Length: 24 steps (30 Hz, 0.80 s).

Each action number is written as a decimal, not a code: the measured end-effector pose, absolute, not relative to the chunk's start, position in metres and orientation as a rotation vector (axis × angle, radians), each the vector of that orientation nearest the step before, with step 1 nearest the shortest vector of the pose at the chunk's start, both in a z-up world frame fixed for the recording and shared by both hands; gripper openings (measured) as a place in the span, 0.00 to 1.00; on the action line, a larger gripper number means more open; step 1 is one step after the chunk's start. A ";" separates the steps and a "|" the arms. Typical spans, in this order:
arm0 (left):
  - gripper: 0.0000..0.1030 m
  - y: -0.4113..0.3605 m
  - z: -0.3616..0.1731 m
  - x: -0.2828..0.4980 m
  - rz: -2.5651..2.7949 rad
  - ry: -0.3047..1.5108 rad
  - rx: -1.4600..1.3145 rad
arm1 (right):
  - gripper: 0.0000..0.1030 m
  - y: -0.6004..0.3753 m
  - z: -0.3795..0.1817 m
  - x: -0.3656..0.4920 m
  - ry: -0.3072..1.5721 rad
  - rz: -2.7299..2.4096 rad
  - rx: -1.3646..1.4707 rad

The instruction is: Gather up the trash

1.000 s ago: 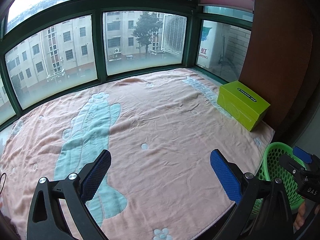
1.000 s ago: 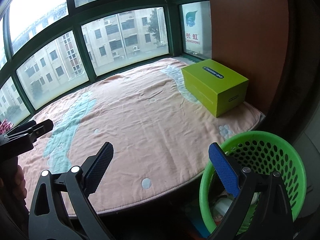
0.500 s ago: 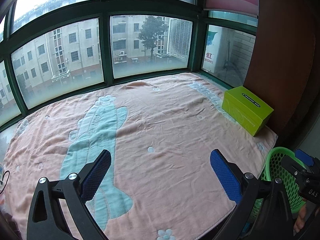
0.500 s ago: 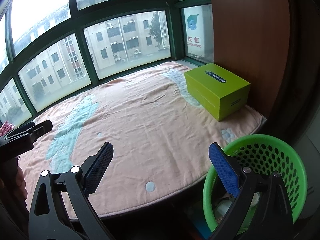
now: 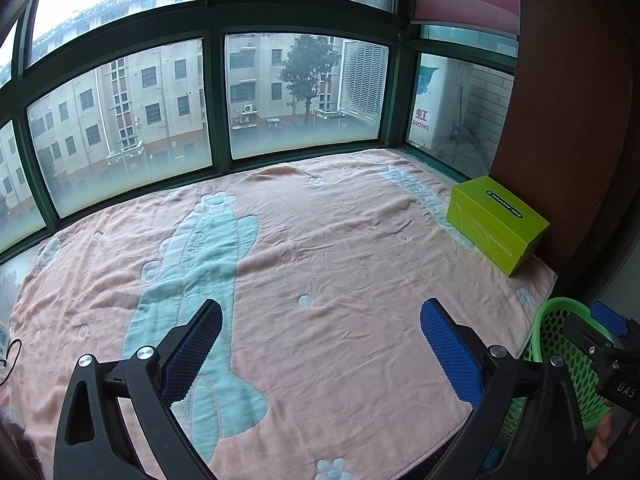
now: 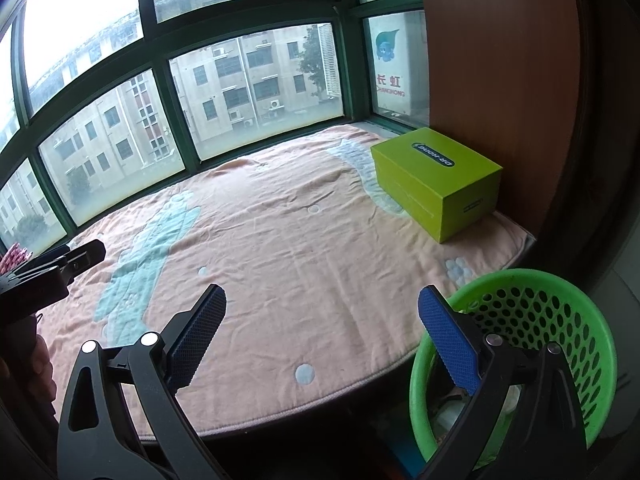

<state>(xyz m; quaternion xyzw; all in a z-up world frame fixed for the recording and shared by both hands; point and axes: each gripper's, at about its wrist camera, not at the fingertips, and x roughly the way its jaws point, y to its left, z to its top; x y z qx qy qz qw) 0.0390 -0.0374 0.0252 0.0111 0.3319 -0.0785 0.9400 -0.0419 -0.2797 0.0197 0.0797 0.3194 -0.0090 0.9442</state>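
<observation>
L gripper [image 5: 320,344] jaws wide, empty | R gripper [image 6: 322,338] same | green perforated plastic basket [image 6: 560,300] right of R jaws, some trash inside | risk: lime-green cardboard box [image 6: 436,176] ahead-right on pink blanket [image 6: 300,248] mistaken for trash; too broad, may slip

Soft, slightly wrinkled pink cloth blanket [image 5: 340,264]; smooth matt lime cardboard box [image 6: 436,178]; glossy perforated green plastic basket [image 6: 560,320]; tools with matt black plastic arms and textured blue pads [image 6: 448,344].
</observation>
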 end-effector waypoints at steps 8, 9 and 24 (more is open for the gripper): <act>0.93 -0.035 0.026 0.040 -0.146 0.679 0.015 | 0.93 -0.278 0.020 -0.041 0.652 -0.014 0.166; 0.93 -0.035 0.025 0.040 -0.144 0.680 0.015 | 0.93 -0.278 0.020 -0.041 0.651 -0.014 0.166; 0.93 -0.024 0.025 0.041 -0.122 0.680 0.002 | 0.93 -0.267 0.017 -0.036 0.653 0.010 0.158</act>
